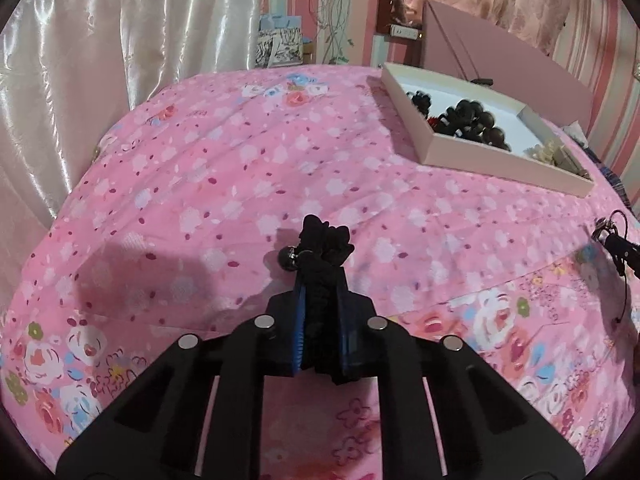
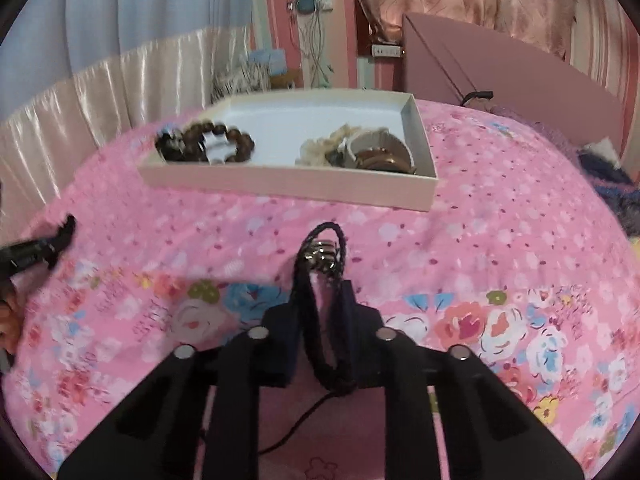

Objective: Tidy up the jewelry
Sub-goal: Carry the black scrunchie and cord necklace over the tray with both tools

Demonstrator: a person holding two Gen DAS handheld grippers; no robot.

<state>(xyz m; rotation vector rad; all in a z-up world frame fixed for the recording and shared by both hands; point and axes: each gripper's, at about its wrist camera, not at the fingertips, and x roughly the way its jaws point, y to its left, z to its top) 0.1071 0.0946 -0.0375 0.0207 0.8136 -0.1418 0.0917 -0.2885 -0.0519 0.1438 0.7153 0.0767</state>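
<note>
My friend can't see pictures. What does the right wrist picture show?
The right tool pinches a dark braided cord with silver rings above a pink flowery bedspread. Behind it sits an open pink tray holding a brown bead bracelet and pale jewelry. The other tool's tip pokes in at the left edge.

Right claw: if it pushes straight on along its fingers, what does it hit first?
Probably the pink bedspread, since the right claw, shut on a black cord bracelet, points downward. The open jewelry box lies beyond; depth is unclear.
</note>
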